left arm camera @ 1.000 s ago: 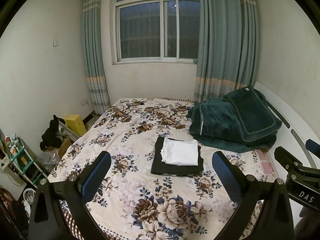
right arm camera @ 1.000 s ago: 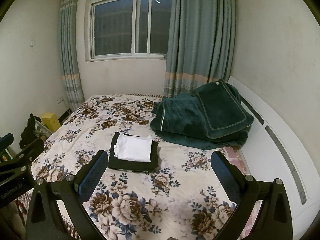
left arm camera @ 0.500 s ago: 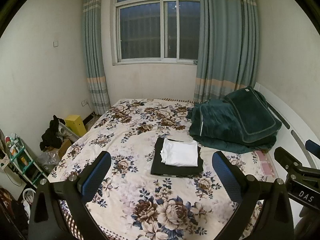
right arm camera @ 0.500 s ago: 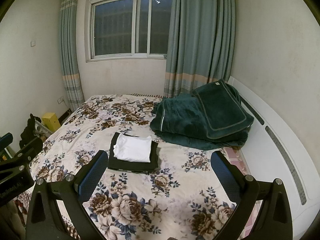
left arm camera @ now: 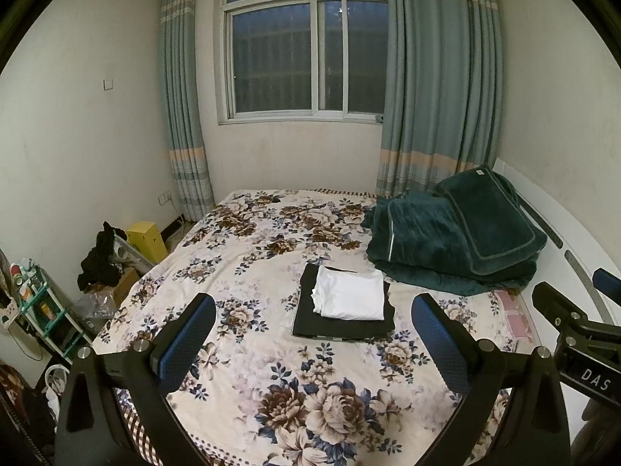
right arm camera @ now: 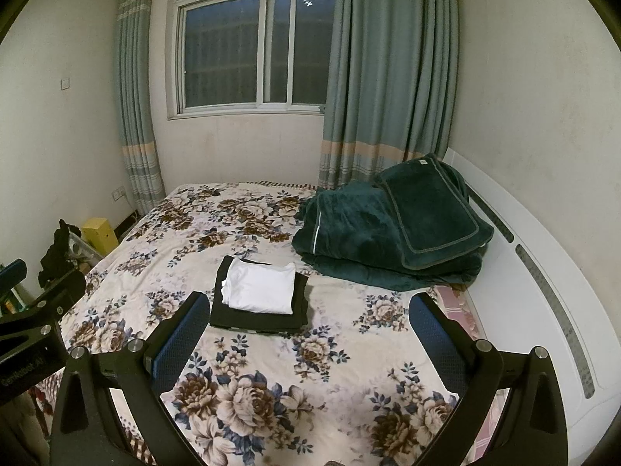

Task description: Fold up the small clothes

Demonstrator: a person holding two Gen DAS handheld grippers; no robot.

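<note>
A folded white garment [left arm camera: 349,297] lies on top of a folded black garment [left arm camera: 341,326] in the middle of the floral bed [left arm camera: 271,256]. Both show in the right wrist view too, the white garment [right arm camera: 259,287] on the black garment [right arm camera: 258,320]. My left gripper [left arm camera: 312,339] is open and empty, held back above the bed's near part, short of the stack. My right gripper [right arm camera: 308,339] is open and empty, also short of the stack. The right gripper's body shows at the right edge of the left wrist view [left arm camera: 574,330].
A dark green folded blanket [left arm camera: 454,237] lies at the bed's far right by the white headboard [right arm camera: 543,272]. A yellow box [left arm camera: 147,235], black clothes [left arm camera: 99,260] and a small green shelf [left arm camera: 42,314] stand on the floor left of the bed. Window and curtains are behind.
Both grippers stay open and almost still; the views have hardly shifted. The stack has not moved.
</note>
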